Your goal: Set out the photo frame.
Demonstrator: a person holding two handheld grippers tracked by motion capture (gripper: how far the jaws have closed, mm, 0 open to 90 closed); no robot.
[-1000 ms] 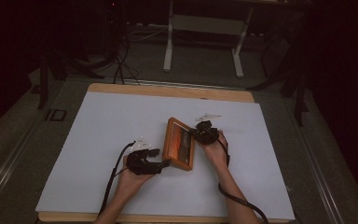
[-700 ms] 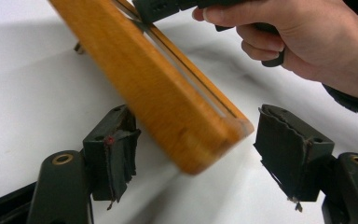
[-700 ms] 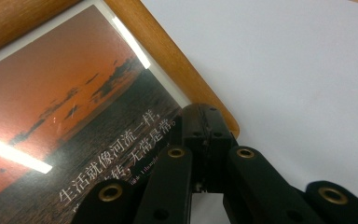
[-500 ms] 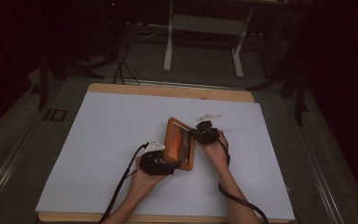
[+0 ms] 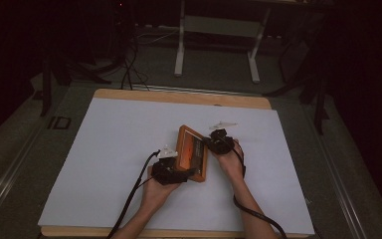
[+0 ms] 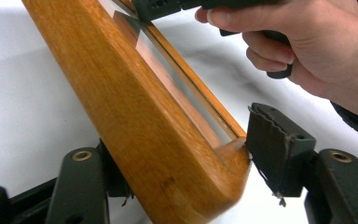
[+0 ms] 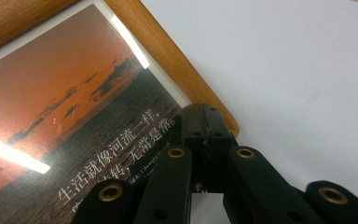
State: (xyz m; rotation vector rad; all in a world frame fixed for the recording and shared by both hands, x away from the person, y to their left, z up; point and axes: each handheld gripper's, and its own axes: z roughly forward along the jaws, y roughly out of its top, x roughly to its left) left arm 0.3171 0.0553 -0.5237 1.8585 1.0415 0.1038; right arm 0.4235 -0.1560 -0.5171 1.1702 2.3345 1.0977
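- The worktop (image 5: 104, 149) was covered in white – little else was seen lying on it.
- The wooden picture frame (image 5: 192, 154) was held tilted near the middle, its long axis running away from the person.
- The right tongs (image 7: 205, 135) were clamped on its far edge.
- The left tongs (image 6: 182, 186) were closing around the near corner – one pad (image 6: 275, 154) touching, grip unconfirmed.

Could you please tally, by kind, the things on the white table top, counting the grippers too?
Wooden picture frame: 1
Grippers: 2, the left gripper with its jaws astride the frame's near corner, just closing, and the right gripper shut at the frame's right edge
Total: 3
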